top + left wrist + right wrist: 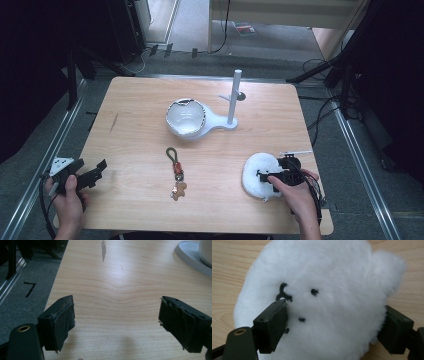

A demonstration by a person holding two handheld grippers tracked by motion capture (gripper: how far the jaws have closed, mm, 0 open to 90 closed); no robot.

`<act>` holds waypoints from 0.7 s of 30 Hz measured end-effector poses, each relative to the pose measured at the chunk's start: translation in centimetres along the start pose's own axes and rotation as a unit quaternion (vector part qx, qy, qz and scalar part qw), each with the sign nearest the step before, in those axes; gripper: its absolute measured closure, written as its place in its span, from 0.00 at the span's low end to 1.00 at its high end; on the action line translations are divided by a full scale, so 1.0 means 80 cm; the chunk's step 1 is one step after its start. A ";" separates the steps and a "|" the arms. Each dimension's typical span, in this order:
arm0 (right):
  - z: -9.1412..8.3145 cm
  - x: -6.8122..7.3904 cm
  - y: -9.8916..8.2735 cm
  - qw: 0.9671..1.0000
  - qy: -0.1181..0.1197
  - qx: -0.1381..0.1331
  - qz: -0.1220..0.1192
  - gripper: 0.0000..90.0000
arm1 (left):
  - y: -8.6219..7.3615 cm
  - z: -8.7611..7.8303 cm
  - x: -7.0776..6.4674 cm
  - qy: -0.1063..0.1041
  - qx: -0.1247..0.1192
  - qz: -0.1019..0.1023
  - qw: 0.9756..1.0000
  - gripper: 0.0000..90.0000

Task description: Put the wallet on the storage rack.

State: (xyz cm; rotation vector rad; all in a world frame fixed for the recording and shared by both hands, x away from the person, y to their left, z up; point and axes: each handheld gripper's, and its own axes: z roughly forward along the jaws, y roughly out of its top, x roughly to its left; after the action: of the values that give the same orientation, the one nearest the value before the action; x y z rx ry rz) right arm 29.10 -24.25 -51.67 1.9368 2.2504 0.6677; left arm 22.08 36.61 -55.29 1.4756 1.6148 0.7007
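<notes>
You are bringing the right tool onto the white plush toy, which is lying flat on the bench at its near right, well apart from everything else. In the right gripper view the jaws are standing wide apart with the toy's fluffy body between them: one jaw is sitting against the fur near the stitched face, the other at the toy's far flank. The fur is not looking squeezed, so you are not yet gripping it. In the high view your right hand is lying over the toy's near edge.

Your left tool is waiting at the near left corner of the bench, jaws wide apart over bare wood and holding nothing.

Also on the bench: a white bowl resting on the base of a white stand with an upright post, and a keychain with a green loop lying between the bowl and the near edge.

Judgement: you are working the grasp step. The next move is calling for the jaws to come together on the body rather than on loose fur; soft pile is likely to slip, so seat the toy deep before lifting.
</notes>
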 end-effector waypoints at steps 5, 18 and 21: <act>0.002 0.012 -0.003 0.999 -0.035 0.015 -0.023 0.20 | 0.000 0.000 0.000 0.000 0.000 -0.001 1.000 0.16; -0.002 0.020 -0.009 0.999 -0.037 0.003 -0.040 0.50 | 0.000 0.001 -0.001 -0.002 0.007 0.001 1.000 0.16; -0.003 0.017 -0.010 0.999 -0.024 -0.005 -0.037 0.65 | 0.000 0.001 -0.001 -0.002 0.008 0.002 1.000 0.16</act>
State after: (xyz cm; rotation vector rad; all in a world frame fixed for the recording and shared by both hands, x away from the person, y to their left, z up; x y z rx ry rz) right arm 28.02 -23.07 -51.46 1.8348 2.2731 0.6161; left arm 22.14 36.56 -55.31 1.4918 1.6186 0.6882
